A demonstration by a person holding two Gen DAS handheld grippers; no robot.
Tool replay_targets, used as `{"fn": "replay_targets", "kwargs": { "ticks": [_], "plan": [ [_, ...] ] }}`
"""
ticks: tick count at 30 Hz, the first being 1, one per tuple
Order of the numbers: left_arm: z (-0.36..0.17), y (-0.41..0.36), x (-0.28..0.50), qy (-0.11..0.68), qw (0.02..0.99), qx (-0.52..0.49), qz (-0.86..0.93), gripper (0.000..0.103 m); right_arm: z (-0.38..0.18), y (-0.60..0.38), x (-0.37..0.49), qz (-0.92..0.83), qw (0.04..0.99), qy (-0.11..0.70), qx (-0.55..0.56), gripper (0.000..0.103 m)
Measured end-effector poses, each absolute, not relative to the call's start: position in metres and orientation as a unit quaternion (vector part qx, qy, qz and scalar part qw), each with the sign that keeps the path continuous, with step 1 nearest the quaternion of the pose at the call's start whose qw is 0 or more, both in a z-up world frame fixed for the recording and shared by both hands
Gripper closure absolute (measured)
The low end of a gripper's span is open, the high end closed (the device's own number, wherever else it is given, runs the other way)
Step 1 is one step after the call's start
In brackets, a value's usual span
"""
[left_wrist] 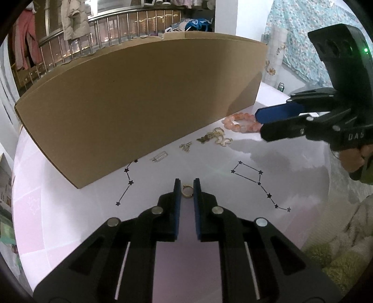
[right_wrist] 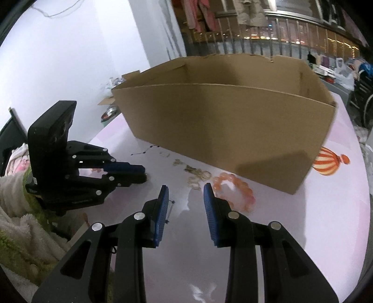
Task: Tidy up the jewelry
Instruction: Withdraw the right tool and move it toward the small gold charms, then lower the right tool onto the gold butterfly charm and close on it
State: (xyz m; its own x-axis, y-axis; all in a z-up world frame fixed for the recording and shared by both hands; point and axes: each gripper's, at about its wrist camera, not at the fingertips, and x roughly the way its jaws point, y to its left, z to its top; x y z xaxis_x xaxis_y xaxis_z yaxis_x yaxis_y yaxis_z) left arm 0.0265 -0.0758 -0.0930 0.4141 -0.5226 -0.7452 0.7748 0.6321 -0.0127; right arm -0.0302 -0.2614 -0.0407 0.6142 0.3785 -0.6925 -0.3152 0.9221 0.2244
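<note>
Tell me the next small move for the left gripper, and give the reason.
Probably lift the left gripper slightly to test the hold. Its fingers flank the small gold ring closely on the table, apparently touching both sides. If it rises with the gripper, carry it to the cardboard box.

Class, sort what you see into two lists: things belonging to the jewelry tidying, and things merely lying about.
Belonging: small gold ring between the left tool; orange bead bracelet; gold chain pendants; brown cardboard box.
Lying about: green drink can; hanging clothes; white plastic bag.
</note>
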Motion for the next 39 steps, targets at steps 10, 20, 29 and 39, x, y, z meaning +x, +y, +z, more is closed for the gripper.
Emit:
{"fn": "replay_targets", "kwargs": {
  "ticks": [10,20,29,39],
  "plan": [
    [-0.093,-0.068,0.030,0.377,0.828,0.157,-0.384,0.094,-0.050,-0.254,-0.015,0.198,0.884,0.423,0.011,0.072],
    [-0.094,-0.067,0.032,0.378,0.830,0.148,-0.383,0.094,-0.056,-0.244,-0.001,0.180,0.885,0.429,-0.018,0.075],
    [-0.094,-0.066,0.033,0.377,0.830,0.149,-0.384,0.094,-0.056,-0.237,0.002,0.170,0.885,0.432,-0.042,0.091],
    [-0.094,-0.066,0.033,0.377,0.830,0.149,-0.383,0.094,-0.054,-0.240,-0.011,0.159,0.883,0.440,-0.032,0.092]
  ]
}}
